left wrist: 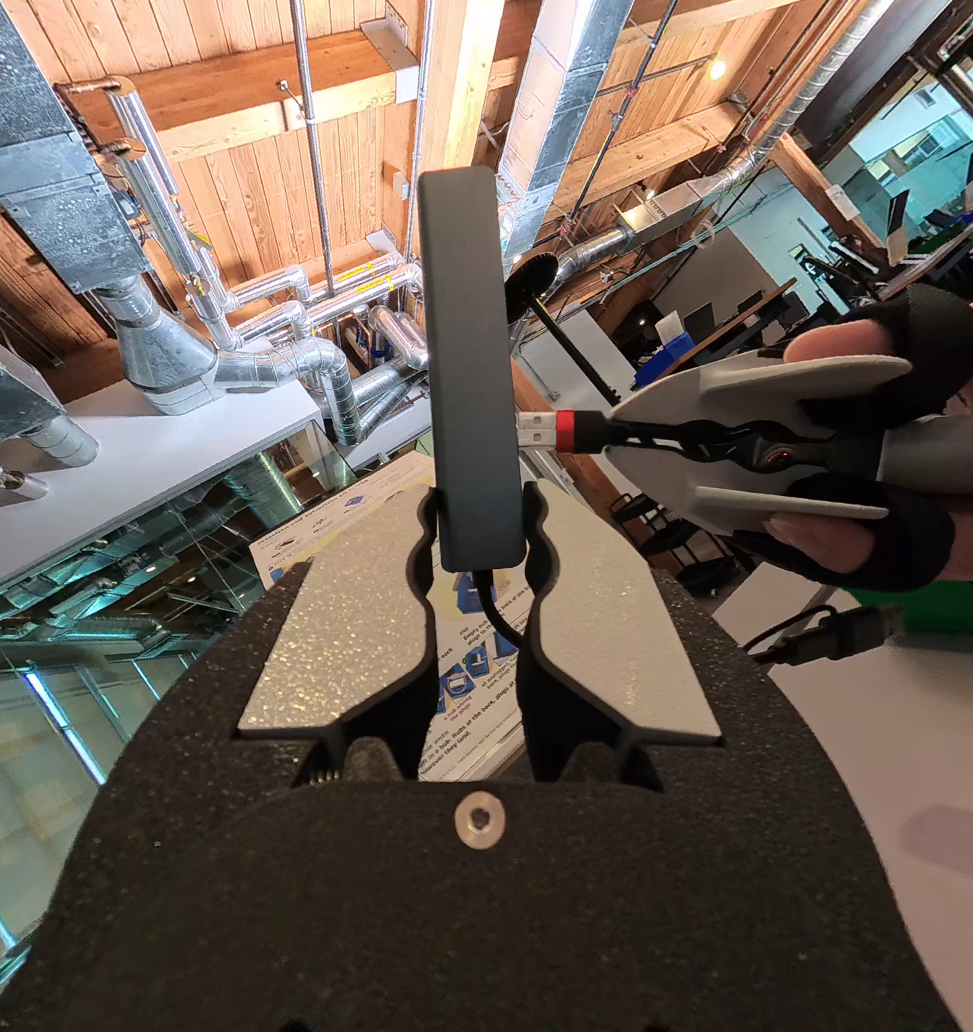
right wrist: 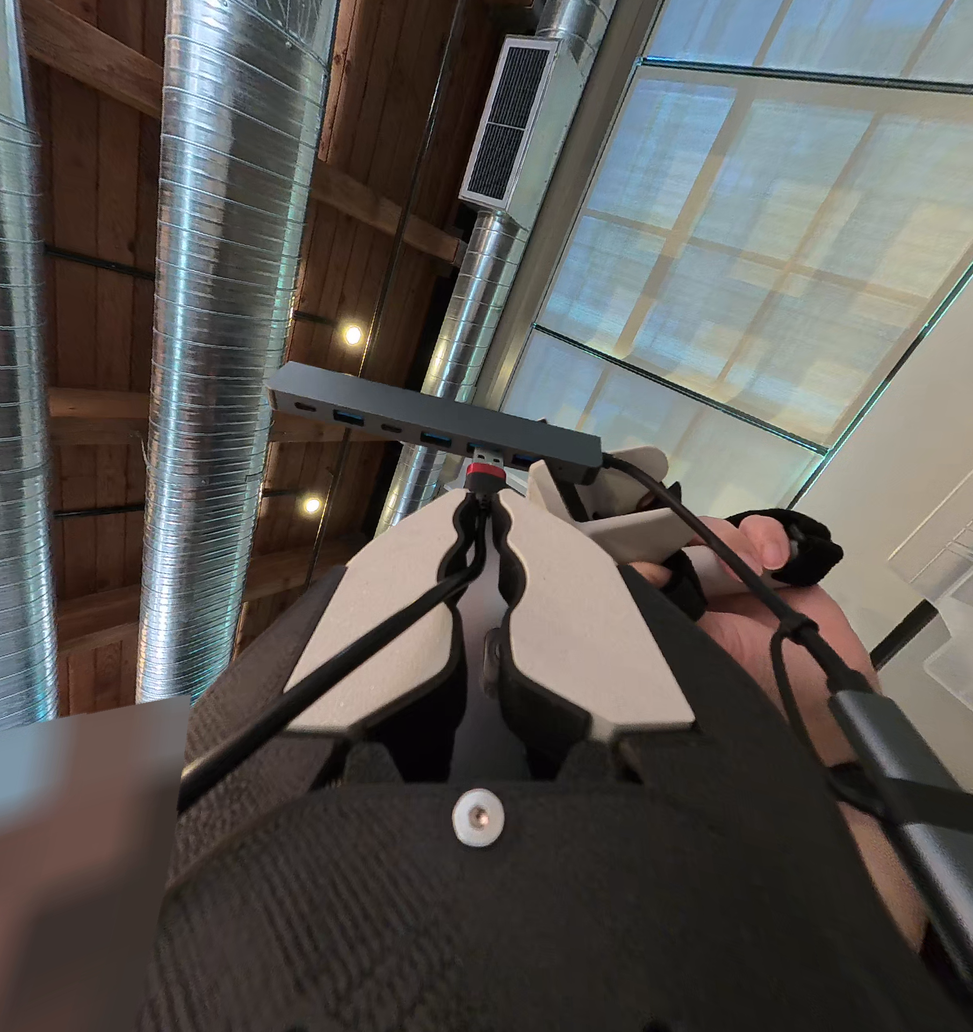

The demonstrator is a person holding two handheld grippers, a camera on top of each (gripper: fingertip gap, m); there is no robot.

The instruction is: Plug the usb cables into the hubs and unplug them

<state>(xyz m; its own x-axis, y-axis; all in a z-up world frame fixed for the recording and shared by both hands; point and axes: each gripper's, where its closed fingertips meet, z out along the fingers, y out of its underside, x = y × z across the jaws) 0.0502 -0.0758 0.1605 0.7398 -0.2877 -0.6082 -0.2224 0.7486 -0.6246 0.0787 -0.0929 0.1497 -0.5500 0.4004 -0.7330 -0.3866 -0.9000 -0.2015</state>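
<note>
Your left gripper (left wrist: 481, 522) sits right under the camera, and its two fingers are squeezed tight on the bottom end of the dark grey hub (left wrist: 469, 357). You hold the hub straight up, out past the fingertips, with its own black cord (left wrist: 495, 611) hanging back between the fingers.

Your right gripper (right wrist: 485, 494) is pinched on a black plug with a red ring (right wrist: 485, 476), just ahead of its tips. That plug's silver tip touches one blue port (right wrist: 481, 445) on the hub's side. From the left wrist view, most of the silver part (left wrist: 535, 430) shows outside the hub, so it looks partway in. I cannot tell if you are pushing in or pulling out.

If you are plugging in, keep the plug flat and straight with the port, then push gently while the left side holds the hub steady. If you are unplugging, pull straight back, no wiggling.

Off to the right side, another loose plug (left wrist: 863, 631) hangs above the white table (left wrist: 891, 782).
</note>
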